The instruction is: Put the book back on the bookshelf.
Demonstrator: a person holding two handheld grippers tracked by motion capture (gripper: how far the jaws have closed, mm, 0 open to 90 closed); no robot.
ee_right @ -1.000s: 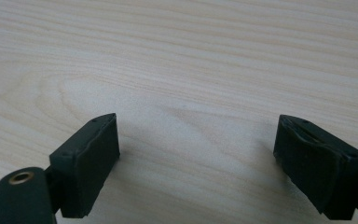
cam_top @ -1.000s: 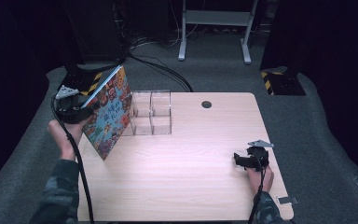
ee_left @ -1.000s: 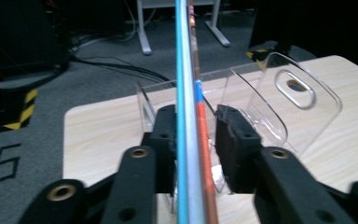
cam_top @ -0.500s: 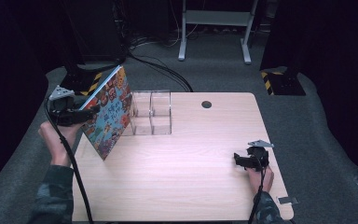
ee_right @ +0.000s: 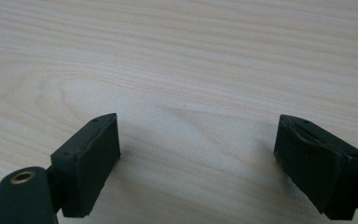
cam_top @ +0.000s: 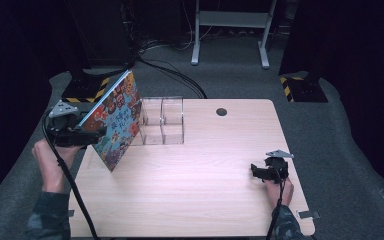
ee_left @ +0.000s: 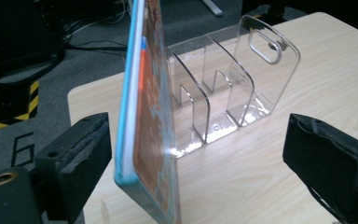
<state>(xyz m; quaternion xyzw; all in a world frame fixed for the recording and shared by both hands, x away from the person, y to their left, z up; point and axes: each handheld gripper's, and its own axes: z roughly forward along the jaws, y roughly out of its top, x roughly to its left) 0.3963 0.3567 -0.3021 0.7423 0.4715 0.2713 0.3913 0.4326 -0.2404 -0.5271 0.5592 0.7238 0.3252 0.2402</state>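
A colourful picture book [cam_top: 117,122] with a blue edge stands tilted on the wooden table [cam_top: 205,200], its top leaning towards the left. Its lower part rests against a clear slotted rack [cam_top: 162,120]. My left gripper [cam_top: 97,136] sits at the book's left side, held level. Its jaws have just been opening and now stand wide. In the left gripper view the book [ee_left: 151,116] stands between the jaws of the left gripper [ee_left: 205,158], nearer the left pad [ee_left: 84,154], and neither pad presses on it. The rack [ee_left: 228,79] lies behind. My right gripper [cam_top: 255,171] rests open and empty at the table's right; its own view shows the right gripper [ee_right: 196,158] above bare wood.
A round cable hole [cam_top: 222,111] sits near the table's far edge. Beyond the far left corner are a black base with yellow-black stripes [cam_top: 87,90] and floor cables [cam_top: 175,75]. A grey metal stand [cam_top: 230,30] is at the back.
My left gripper's jaws opened off the book and the hand drew back to the left and slightly up. The book stays leaning at the rack. The right gripper has not moved.
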